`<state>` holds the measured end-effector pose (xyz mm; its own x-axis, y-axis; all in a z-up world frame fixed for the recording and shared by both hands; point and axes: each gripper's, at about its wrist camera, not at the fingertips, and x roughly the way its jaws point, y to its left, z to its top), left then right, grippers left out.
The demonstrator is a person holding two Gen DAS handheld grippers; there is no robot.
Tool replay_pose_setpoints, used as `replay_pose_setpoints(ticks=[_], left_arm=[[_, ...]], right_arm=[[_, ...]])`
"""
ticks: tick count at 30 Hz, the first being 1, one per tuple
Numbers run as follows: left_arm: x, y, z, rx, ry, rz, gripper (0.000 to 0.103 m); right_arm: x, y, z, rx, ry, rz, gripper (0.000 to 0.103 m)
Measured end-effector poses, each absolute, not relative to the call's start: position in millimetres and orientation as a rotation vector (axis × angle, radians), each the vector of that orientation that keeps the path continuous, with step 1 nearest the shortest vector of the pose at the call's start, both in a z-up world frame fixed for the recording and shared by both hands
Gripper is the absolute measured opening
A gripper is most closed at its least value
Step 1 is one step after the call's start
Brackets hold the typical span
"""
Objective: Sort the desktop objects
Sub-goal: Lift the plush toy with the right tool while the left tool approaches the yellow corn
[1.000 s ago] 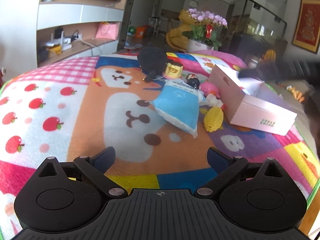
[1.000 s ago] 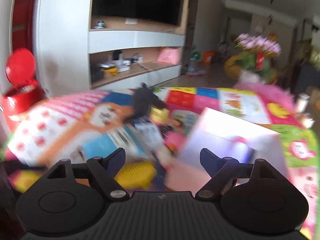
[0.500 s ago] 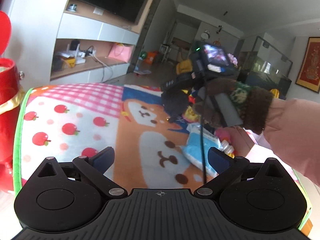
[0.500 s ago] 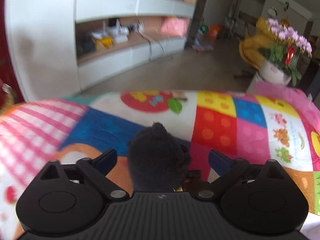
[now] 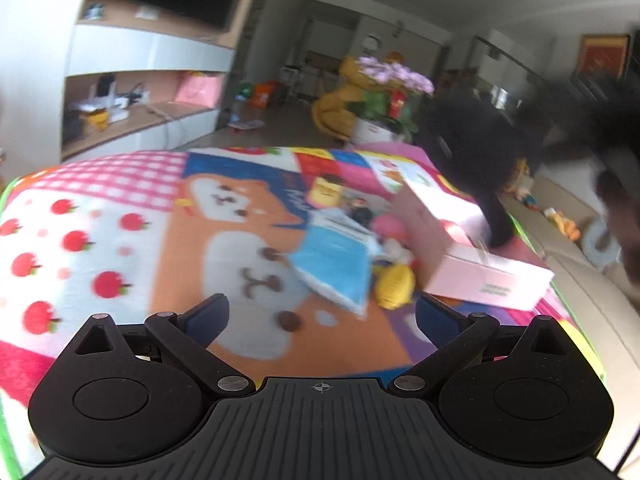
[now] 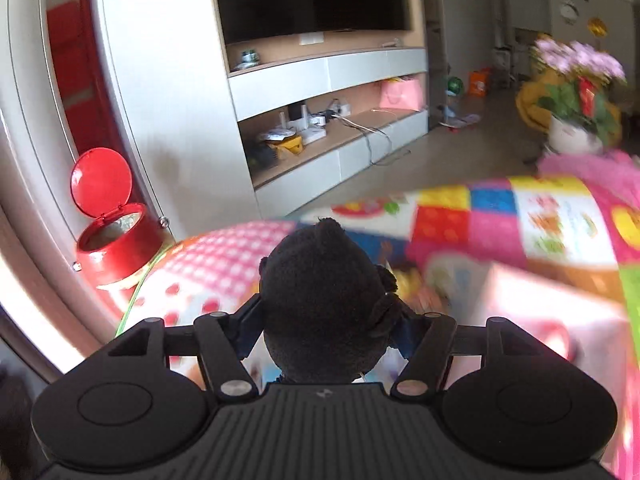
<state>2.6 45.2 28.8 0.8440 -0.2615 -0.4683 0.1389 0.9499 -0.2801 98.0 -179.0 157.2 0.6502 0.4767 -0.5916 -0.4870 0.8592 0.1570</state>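
Now that my right hand-held gripper (image 6: 326,334) has squeezed shut on the fuzzy black plush toy (image 6: 326,304), the toy is off the worktop (image 5: 120,248) and above the pink cardboard box (image 5: 480,276). My left hand-held gripper (image 5: 320,314) waits wide and empty.

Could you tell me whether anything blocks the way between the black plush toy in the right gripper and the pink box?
Nothing visible does: the black plush toy, clamped in the right gripper, hangs above the open pink box, with only air between them.
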Motion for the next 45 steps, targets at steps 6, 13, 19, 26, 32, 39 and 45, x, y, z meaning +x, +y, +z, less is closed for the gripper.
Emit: replay_pose_setpoints(ticks=[6,13,19,26,32,39,45], left_arm=[[3,13,28,-0.172,0.569,-0.241,0.102],[-3,-7,28,-0.086,0.611,-0.239,0.102],[1,-19,24,-0.061,0.640,-0.247,0.102],[6,-23,21,-0.056,0.652,-0.226,0.102],[6,-9,24,-0.060,0.657,-0.169,0.102],[20,-25,23,-0.006,0.628,-0.227,0.083],[65,-46,16,0.006,0.657,-0.260,0.061]], right_arm=[[31,-254,84,0.272,0.830,0.462,0.065],[2,-286,43,0.356,0.788,0.360,0.071],[-7,-309,49,0.235,0.659,0.205,0.086],[-11,-289,45,0.214,0.684,0.336,0.086],[-19,-259,37,0.108,0.649,0.352,0.086],[-33,-300,50,0.202,0.540,0.260,0.099],[-33,-332,35,0.260,0.538,0.056,0.099]])
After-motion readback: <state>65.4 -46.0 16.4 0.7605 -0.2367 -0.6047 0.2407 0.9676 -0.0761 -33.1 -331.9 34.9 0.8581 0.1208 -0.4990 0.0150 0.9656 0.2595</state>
